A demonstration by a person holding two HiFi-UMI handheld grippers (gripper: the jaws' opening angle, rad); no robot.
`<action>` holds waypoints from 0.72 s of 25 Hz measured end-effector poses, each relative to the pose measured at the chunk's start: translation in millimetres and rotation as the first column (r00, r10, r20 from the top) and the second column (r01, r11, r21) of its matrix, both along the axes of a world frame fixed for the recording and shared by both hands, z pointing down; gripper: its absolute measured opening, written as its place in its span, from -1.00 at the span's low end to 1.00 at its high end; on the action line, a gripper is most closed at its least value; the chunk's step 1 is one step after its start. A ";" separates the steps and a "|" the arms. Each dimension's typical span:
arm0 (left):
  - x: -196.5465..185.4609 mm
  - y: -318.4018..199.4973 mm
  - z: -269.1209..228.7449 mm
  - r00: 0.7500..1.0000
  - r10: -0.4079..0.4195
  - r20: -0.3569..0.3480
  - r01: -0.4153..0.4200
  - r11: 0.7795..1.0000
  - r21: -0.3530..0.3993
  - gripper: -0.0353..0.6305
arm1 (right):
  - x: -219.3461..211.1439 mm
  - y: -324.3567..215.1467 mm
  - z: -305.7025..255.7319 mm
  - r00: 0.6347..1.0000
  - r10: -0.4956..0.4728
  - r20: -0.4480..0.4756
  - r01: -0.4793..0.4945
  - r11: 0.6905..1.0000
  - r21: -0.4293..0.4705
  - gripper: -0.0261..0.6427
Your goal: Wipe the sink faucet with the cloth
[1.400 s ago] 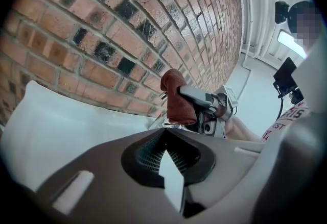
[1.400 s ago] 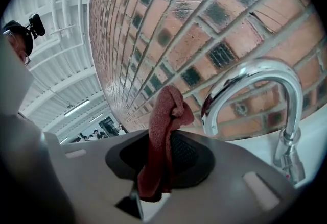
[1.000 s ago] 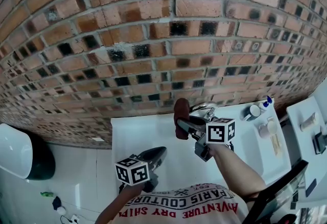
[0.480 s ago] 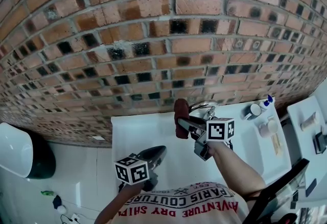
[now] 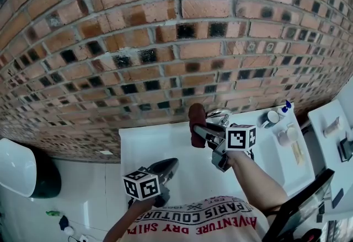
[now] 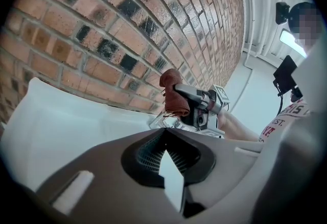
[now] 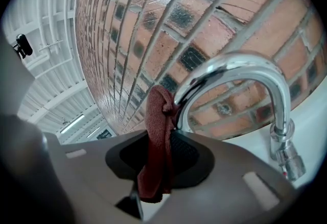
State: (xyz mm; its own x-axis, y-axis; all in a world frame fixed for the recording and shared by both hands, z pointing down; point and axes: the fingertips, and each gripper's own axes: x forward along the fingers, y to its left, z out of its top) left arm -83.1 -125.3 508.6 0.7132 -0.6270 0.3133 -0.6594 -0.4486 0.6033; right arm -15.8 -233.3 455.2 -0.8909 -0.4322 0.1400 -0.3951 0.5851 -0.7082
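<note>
Maroon cloth is sitting pinched in the right hand-held gripper, jaws closed on it, folds sticking up past the tips and hanging below them. Cloth top is lying against the rising side of the chrome faucet arch; the spout is curving over to the right of the cloth with its nozzle pointing down. Left hand-held gripper is hovering low over the white sink, jaw tips together, nothing between them, well apart from the faucet and aiming toward the right one. Brick wall is standing just behind the faucet, leaving little room there. A cup and a blue-capped bottle are sitting on the sink's right edge, away from both grippers. Compared with a second ago, the right gripper and cloth are staying at the same spot on the faucet, shifted only slightly, and the left one is holding its place.
</note>
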 end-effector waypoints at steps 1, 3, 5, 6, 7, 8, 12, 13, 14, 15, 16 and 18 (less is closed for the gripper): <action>0.2 0.2 -0.2 1.000 0.001 0.000 -0.001 1.000 0.000 -0.88 | 2.2 -0.3 -2.5 1.000 0.003 0.001 -0.003 1.000 0.005 -0.64; 1.2 0.7 -0.3 1.000 0.004 0.000 -0.004 1.000 0.000 -0.88 | 6.9 -1.0 -6.7 1.000 0.008 0.002 -0.008 1.000 0.015 -0.64; 2.8 1.5 -0.2 1.000 0.007 0.000 -0.007 1.000 0.000 -0.88 | 12.3 -1.5 -11.1 1.000 0.014 0.008 -0.015 1.000 0.024 -0.64; 3.6 1.8 -0.4 1.000 0.009 0.000 -0.009 1.000 0.000 -0.88 | 15.1 -1.7 -13.7 1.000 0.019 0.014 -0.020 0.999 0.027 -0.64; 4.1 2.1 -0.8 1.000 0.010 0.001 -0.010 1.000 0.001 -0.88 | 18.2 -2.1 -16.2 1.000 0.026 0.018 -0.026 0.999 0.031 -0.64; 4.5 2.2 -1.2 1.000 0.011 0.002 -0.011 1.000 0.002 -0.88 | 21.7 -2.8 -18.6 0.999 0.033 0.023 -0.034 0.999 0.033 -0.64; 5.6 2.4 -2.6 1.000 0.013 0.006 -0.013 1.000 0.006 -0.88 | 39.0 -6.5 -30.4 0.996 0.063 0.055 -0.066 0.997 0.046 -0.64; 5.9 2.4 -2.7 1.000 0.013 0.007 -0.013 1.000 0.006 -0.88 | 43.9 -7.6 -32.6 0.996 0.071 0.062 -0.075 0.996 0.048 -0.64; 6.3 2.4 -2.7 1.000 0.013 0.007 -0.013 1.000 0.006 -0.88 | 48.4 -8.7 -34.4 0.995 0.078 0.067 -0.081 0.995 0.050 -0.64; 7.0 2.5 -2.7 1.000 0.013 0.007 -0.013 1.000 0.005 -0.88 | 52.4 -9.6 -36.0 0.994 0.082 0.072 -0.086 0.995 0.053 -0.64; 7.8 2.6 -2.8 1.000 0.015 0.007 -0.015 1.000 0.005 -0.88 | 56.1 -10.4 -37.2 0.993 0.086 0.077 -0.091 0.994 0.055 -0.64; 9.6 2.6 -2.9 1.000 0.019 0.007 -0.019 1.000 0.004 -0.88 | 64.4 -12.3 -38.4 0.991 0.102 0.084 -0.107 0.993 0.056 -0.64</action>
